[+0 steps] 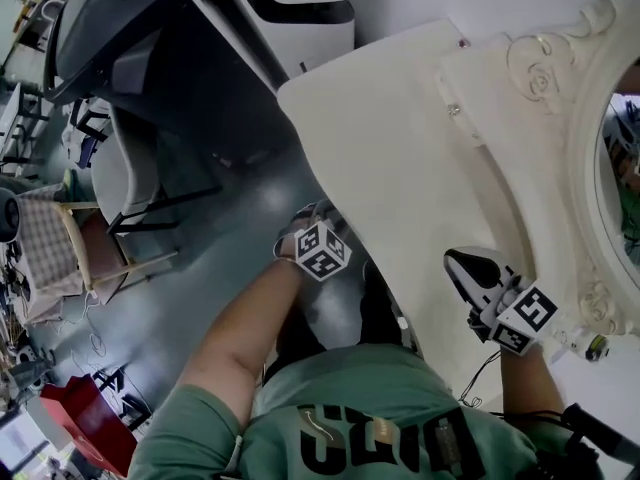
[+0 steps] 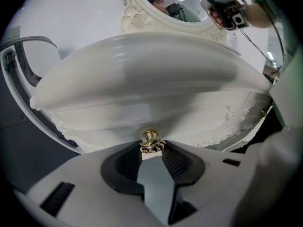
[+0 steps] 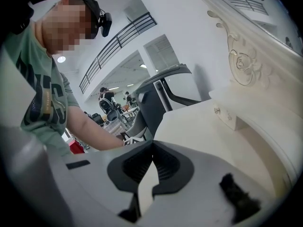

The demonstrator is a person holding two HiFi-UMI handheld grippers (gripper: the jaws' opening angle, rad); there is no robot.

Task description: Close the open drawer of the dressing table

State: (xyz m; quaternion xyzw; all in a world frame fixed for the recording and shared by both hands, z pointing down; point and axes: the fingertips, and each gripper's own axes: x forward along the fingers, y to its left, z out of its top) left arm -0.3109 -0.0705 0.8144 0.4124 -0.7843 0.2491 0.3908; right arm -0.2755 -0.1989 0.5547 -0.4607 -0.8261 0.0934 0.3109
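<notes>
The cream dressing table fills the right of the head view, with its carved mirror frame at the far right. In the left gripper view a curved cream drawer front sits under the tabletop's overhang, and a small brass knob sticks out of it. My left gripper is shut on that knob, both ribbed pads against it. How far the drawer stands out I cannot tell. My right gripper hovers over the tabletop, shut on nothing, its dark tip pointing across the table.
A grey and white vehicle body stands beyond the table's left end. A chair with a checked cloth and a red box are on the floor to the left. A small raised drawer box sits on the tabletop by the mirror.
</notes>
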